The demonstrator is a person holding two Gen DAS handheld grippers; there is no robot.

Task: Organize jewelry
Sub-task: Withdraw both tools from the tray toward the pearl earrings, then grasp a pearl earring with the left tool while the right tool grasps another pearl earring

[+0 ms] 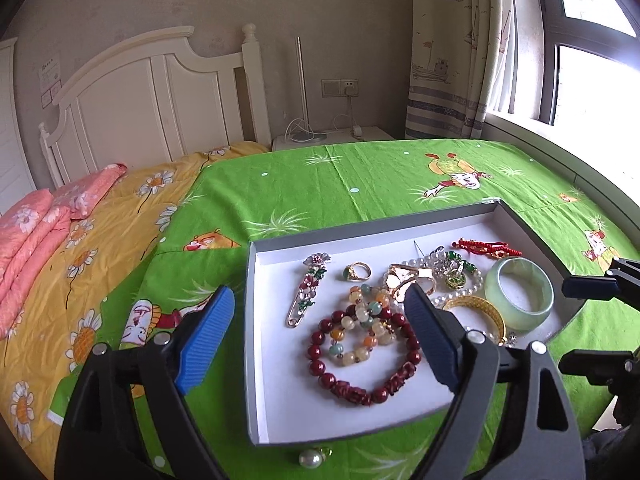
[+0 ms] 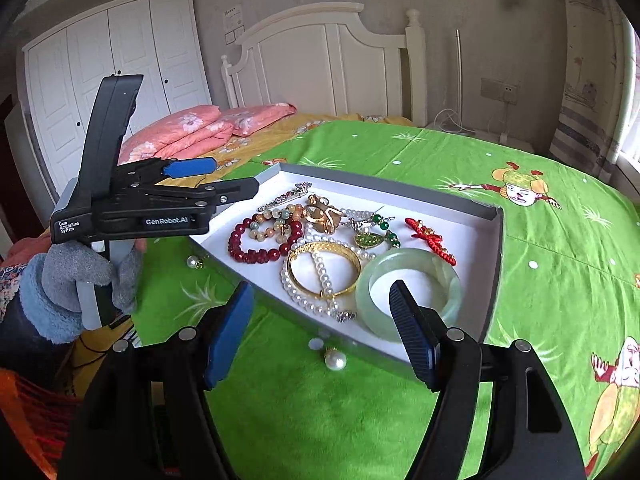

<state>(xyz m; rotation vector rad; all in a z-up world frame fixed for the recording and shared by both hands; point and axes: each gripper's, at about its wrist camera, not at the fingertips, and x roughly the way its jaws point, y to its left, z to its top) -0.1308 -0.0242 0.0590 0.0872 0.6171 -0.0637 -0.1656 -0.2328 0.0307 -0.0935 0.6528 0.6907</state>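
Note:
A grey box with a white inside (image 1: 280,408) (image 2: 486,280) lies on the green bedspread and holds jewelry: a dark red bead bracelet (image 1: 360,384) (image 2: 256,254), a pale jade bangle (image 1: 520,292) (image 2: 408,300), a gold bangle (image 1: 478,308) (image 2: 324,266), a pearl necklace (image 2: 320,276), a flower brooch (image 1: 308,288), a ring (image 1: 357,271) and a red knotted cord (image 1: 486,248) (image 2: 430,238). Two pearl earrings lie outside the box (image 1: 314,457) (image 2: 335,359), (image 2: 195,262). My left gripper (image 1: 320,316) (image 2: 236,180) is open and empty above the box's near left part. My right gripper (image 2: 320,300) (image 1: 576,320) is open and empty over the box's near edge.
The bed has a white headboard (image 1: 152,92), folded pink bedding (image 1: 44,224) and a yellow daisy sheet (image 1: 80,264). A bedside table with cables (image 1: 332,136) stands by the wall. A window and curtain (image 1: 460,60) are at the right. A white wardrobe (image 2: 108,60) is behind.

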